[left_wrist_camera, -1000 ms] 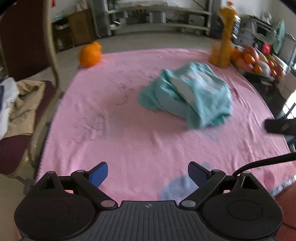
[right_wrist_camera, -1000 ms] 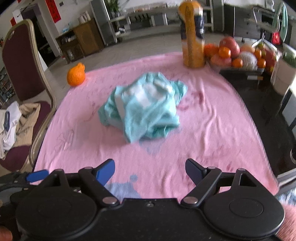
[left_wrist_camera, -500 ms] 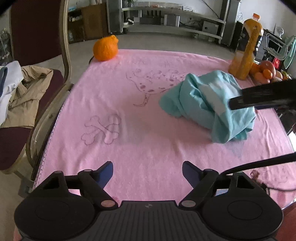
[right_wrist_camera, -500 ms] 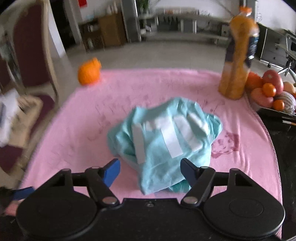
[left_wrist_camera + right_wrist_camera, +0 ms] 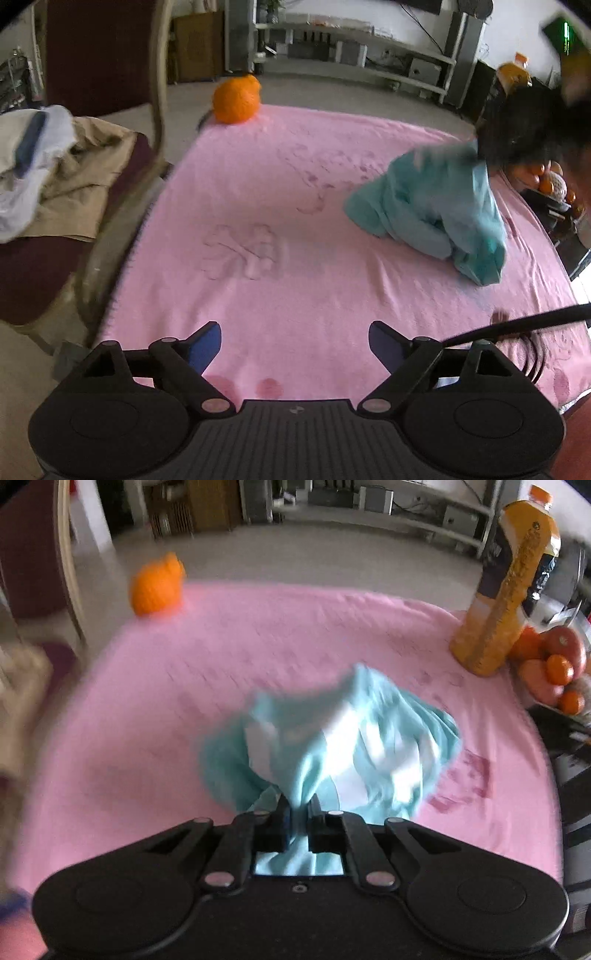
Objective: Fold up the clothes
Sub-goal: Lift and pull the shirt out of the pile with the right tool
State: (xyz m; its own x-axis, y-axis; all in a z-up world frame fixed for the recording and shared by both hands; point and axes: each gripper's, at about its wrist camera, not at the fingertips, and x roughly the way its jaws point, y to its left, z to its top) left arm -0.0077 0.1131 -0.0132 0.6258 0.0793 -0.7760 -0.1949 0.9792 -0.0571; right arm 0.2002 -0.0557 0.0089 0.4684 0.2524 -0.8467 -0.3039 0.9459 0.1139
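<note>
Right gripper is clamped on the crumpled teal shirt, bunched toward 12 o'clock; left gripper, spread apart, has it at 2 o'clock.

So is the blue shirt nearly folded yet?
Not yet, it has only just begun. Done: nothing is folded; the teal shirt is a crumpled heap on the pink blanket. In hand: the right gripper is pinched shut on its near edge, while the left gripper is open and empty. Left: spreading it flat, then every fold.
</note>
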